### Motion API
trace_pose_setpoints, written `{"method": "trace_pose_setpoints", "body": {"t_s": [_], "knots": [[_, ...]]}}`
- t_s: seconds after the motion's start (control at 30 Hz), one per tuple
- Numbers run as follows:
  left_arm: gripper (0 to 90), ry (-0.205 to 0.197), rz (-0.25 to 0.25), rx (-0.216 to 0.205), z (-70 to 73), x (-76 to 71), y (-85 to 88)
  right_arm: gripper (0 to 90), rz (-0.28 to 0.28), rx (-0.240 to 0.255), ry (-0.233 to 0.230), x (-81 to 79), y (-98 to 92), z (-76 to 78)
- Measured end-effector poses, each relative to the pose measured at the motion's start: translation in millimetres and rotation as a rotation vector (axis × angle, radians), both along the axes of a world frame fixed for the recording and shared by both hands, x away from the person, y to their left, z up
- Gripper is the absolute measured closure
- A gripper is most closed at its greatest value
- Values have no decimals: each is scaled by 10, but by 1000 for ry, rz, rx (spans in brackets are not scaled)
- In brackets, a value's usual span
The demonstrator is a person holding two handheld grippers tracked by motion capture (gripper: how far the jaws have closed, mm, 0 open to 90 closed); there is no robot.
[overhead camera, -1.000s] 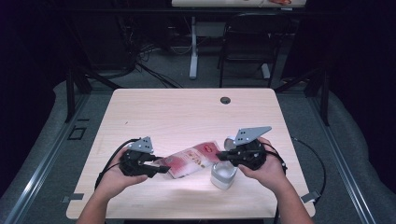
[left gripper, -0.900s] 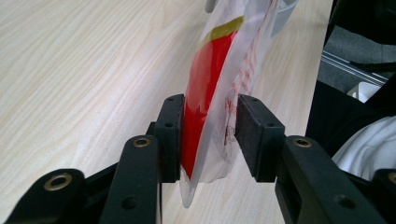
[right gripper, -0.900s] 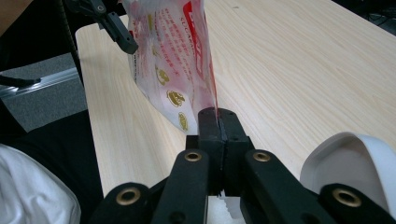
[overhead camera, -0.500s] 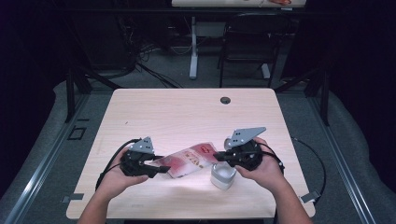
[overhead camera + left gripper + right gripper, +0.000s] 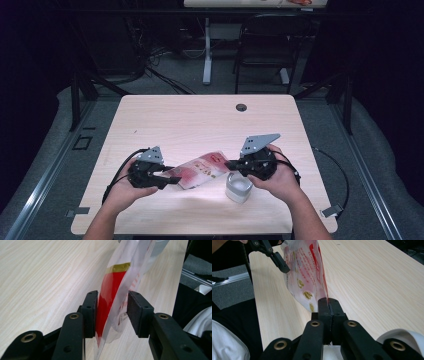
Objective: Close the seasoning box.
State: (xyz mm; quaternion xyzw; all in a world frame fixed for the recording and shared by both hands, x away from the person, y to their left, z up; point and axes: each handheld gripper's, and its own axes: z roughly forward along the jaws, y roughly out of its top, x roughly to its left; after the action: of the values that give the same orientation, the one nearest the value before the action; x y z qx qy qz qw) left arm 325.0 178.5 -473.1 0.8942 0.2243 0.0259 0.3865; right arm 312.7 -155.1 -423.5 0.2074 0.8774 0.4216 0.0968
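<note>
Little changed since a second ago: both hands about where they were, left tongs (image 5: 172, 180) jaws opened slightly over that second, pouch between them. Red-and-clear plastic pouch (image 5: 200, 170) stretched between the two tongs, low over the bench (image 5: 190, 120), near its front edge. Right tongs (image 5: 328, 305) clamped tight on one corner of pouch, pads pressed together with only the film edge between. Left tongs in left gripper view (image 5: 112, 312): jaws apart, pouch edge standing in the gap, touching one pad, clear gap to the other. Not a firm clamp on that end. White roll of tape (image 5: 238, 186) on bench just under right hand (image 5: 280, 175), close to the pouch's right end. Left hand (image 5: 125, 192) near front-left of bench. Round grommet hole (image 5: 241, 107) at far edge, well apart from everything.
</note>
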Motion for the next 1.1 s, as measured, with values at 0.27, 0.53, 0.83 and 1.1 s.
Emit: {"method": "trace_pose_setpoints", "body": {"t_s": [0.27, 0.53, 0.83, 1.1], "knots": [[628, 12, 5, 18, -109, 38, 17, 896, 11, -3, -5, 33, 77, 15], [599, 39, 11, 12, -206, 63, 4, 897, 26, -10, -5, 34, 112, 27], [480, -13, 37, 4, -205, 81, 36, 899, 45, -61, -12, 29, 174, 3], [495, -28, 34, -1, -164, 68, 55, 899, 56, -74, -15, 29, 233, 10]]}}
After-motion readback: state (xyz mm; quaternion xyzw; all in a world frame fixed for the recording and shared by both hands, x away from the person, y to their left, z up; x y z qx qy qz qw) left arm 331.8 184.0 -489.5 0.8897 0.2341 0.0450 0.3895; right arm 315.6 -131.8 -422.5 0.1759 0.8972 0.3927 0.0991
